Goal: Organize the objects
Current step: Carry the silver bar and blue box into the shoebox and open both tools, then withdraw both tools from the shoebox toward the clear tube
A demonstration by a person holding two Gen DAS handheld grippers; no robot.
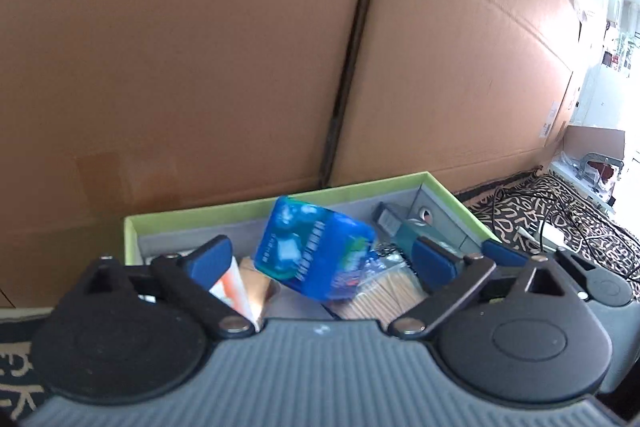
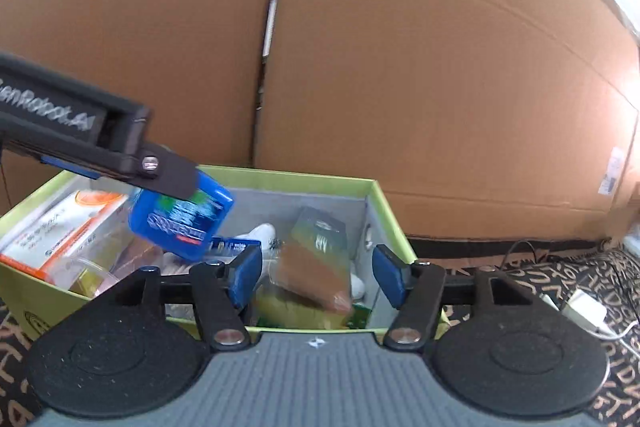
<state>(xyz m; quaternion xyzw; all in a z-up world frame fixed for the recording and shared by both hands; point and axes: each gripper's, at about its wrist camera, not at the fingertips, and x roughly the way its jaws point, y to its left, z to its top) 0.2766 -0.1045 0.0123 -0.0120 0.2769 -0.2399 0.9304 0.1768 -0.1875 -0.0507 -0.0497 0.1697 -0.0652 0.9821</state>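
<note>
Left claw spread wide over the green-rimmed box, pads clear of the blue pack, which hangs tilted and blurred between them above the box's contents. Right claw partly open, empty, poised over the box's right half, where a brown-and-green packet lies tilted, touching neither pad. Orange-and-white carton lying at the box's left end. Box set on patterned cloth, close against the large cardboard cartons behind.

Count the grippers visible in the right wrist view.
2. The right gripper fills the bottom edge, facing the green box; the left gripper reaches in from the left, over a blue pack. None seems hidden.
</note>
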